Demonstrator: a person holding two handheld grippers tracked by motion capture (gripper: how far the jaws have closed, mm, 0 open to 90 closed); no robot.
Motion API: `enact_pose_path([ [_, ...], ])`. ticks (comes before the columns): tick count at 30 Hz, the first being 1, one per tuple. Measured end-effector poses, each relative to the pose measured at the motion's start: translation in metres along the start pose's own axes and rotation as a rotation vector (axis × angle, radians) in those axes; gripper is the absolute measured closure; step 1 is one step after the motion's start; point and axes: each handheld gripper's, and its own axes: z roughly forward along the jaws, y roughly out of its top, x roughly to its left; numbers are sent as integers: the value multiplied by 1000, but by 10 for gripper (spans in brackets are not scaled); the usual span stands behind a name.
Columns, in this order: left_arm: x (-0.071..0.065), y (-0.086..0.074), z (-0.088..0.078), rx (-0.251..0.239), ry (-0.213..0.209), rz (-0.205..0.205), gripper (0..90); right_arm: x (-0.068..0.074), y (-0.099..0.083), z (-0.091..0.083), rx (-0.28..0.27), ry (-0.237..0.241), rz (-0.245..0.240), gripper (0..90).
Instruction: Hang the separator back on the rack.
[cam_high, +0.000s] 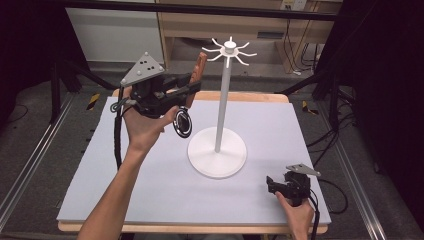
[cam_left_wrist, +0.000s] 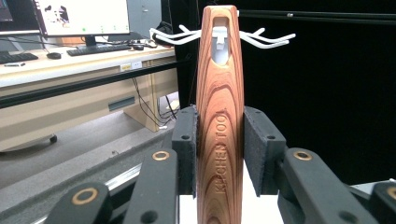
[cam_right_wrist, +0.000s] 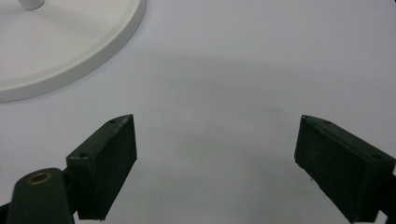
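A kitchen tool with a wooden handle (cam_left_wrist: 219, 116) marked "KITCHEN TOOL" is clamped between the pads of my left gripper (cam_left_wrist: 219, 140). In the high view the left gripper (cam_high: 192, 86) is held up over the table's far left. The handle (cam_high: 200, 64) points up towards the rack and the tool's round black head (cam_high: 183, 122) hangs below. A white hook rack (cam_high: 229, 48) tops a thin pole on a round base (cam_high: 217, 159). Through the handle's hanging slot I see the rack's cap, with white hooks (cam_left_wrist: 264, 41) spreading either side. My right gripper (cam_high: 273, 184) rests low at the front right, open over bare mat (cam_right_wrist: 217, 158).
A pale grey mat (cam_high: 150, 190) covers the wooden table. The rack's base rim (cam_right_wrist: 70, 70) lies just up and left of the right gripper. Beyond the table stand a wooden shelf unit (cam_high: 260, 25) and a desk with a monitor (cam_left_wrist: 81, 16) and keyboard.
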Motion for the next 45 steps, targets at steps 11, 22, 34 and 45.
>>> enact_pose_path([
  [11,1,1,6,2,1,-10,672,0,0,0,0,0,-3,133],
  [22,-3,4,13,12,5,3,672,0,0,0,-1,2,1,133],
  [34,-3,2,25,30,8,3,672,0,0,0,-1,3,1,133],
  [45,-3,-2,32,32,0,1,671,0,0,0,-3,3,-5,133],
])
